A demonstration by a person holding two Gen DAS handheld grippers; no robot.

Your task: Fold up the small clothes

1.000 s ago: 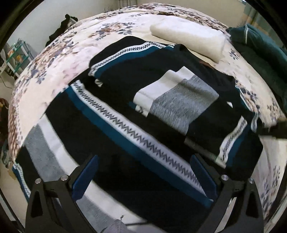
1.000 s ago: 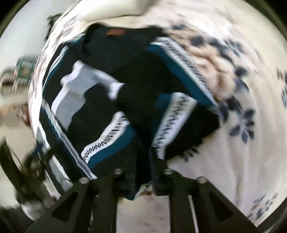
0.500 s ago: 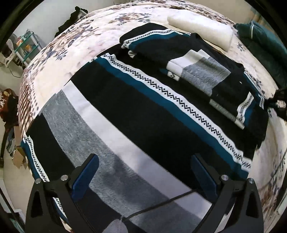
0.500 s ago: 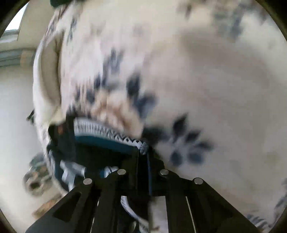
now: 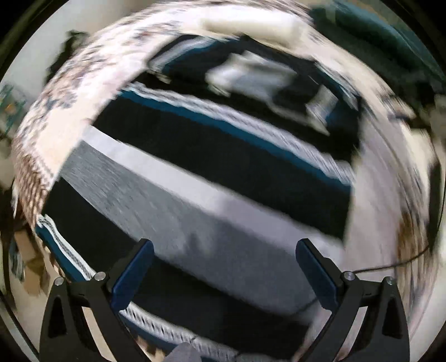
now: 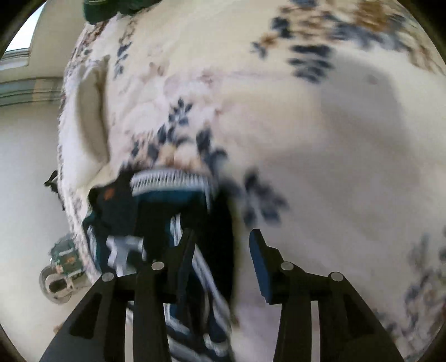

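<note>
A black sweater (image 5: 211, 156) with teal, white and grey bands lies spread on the floral bed cover (image 5: 83, 92), its sleeves folded in at the far end. My left gripper (image 5: 223, 267) hangs open above the grey band near the hem, nothing between its fingers. In the right wrist view the sweater's edge (image 6: 172, 206) lies at the lower left. My right gripper (image 6: 223, 245) stands over that edge with its jaws opening; dark cloth lies under the gap, and the pads do not press on it. Both views are blurred.
A white pillow (image 5: 251, 25) lies beyond the sweater, and a dark green blanket (image 5: 384, 47) sits at the far right. A thin black cable (image 5: 390, 264) runs over the cover at the right. Floor and a small cluttered stand (image 6: 64, 256) show past the bed edge.
The right gripper, shut on the sweater's edge before, has opened and let the cloth go. The left gripper has slid along the sweater toward the hem and stayed open.
</note>
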